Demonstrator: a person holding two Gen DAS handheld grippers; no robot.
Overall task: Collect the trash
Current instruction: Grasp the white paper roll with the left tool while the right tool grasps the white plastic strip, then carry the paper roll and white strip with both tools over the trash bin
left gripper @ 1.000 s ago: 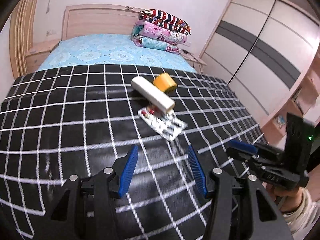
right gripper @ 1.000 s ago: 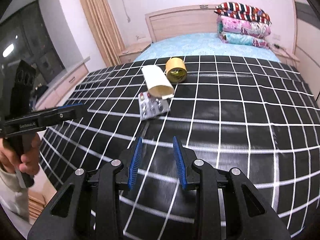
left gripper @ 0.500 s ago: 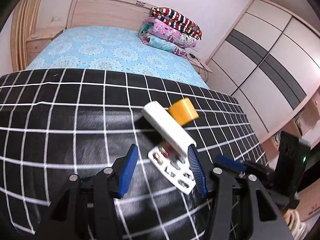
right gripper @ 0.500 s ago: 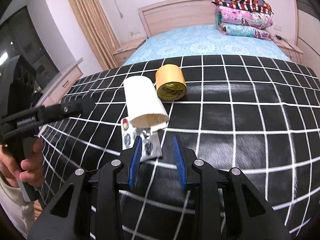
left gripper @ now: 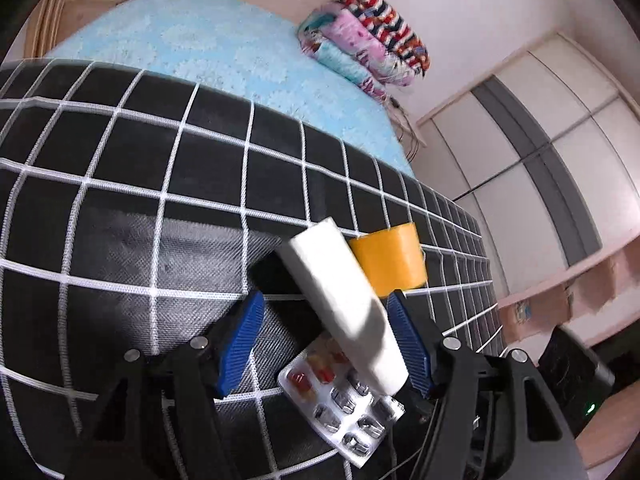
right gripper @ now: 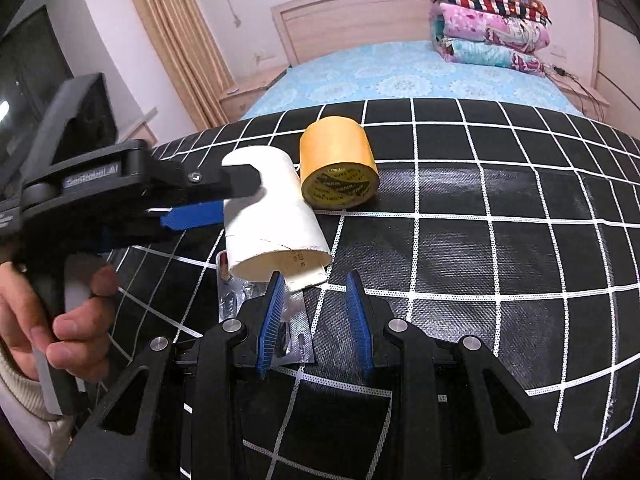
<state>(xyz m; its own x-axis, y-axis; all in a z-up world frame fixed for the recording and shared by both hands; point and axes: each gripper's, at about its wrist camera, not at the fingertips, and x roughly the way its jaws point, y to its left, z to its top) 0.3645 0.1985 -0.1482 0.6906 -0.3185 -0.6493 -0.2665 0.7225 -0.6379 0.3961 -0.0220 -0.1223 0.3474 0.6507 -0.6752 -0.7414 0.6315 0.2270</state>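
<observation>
A white tube (left gripper: 340, 300) lies on the black checked cloth (left gripper: 120, 208), resting on a silver pill blister pack (left gripper: 344, 404). A yellow tape roll (left gripper: 390, 258) lies just behind it. My left gripper (left gripper: 324, 340) is open, its blue fingers either side of the tube's near end. In the right wrist view the tube (right gripper: 272, 224), blister pack (right gripper: 232, 300) and tape roll (right gripper: 336, 164) lie ahead; my right gripper (right gripper: 316, 316) is open just in front of the tube's open end, and the left gripper (right gripper: 192, 216) reaches in from the left.
The cloth covers the foot of a bed with a blue sheet (right gripper: 400, 76). Folded blankets (right gripper: 488, 20) are stacked at the headboard. A wardrobe (left gripper: 540, 152) stands to the right and a curtain (right gripper: 176, 40) to the left.
Both grippers have moved forward to the objects. The left gripper now straddles the white tube; the right gripper has closed in on the tube's open end and opened slightly wider.
</observation>
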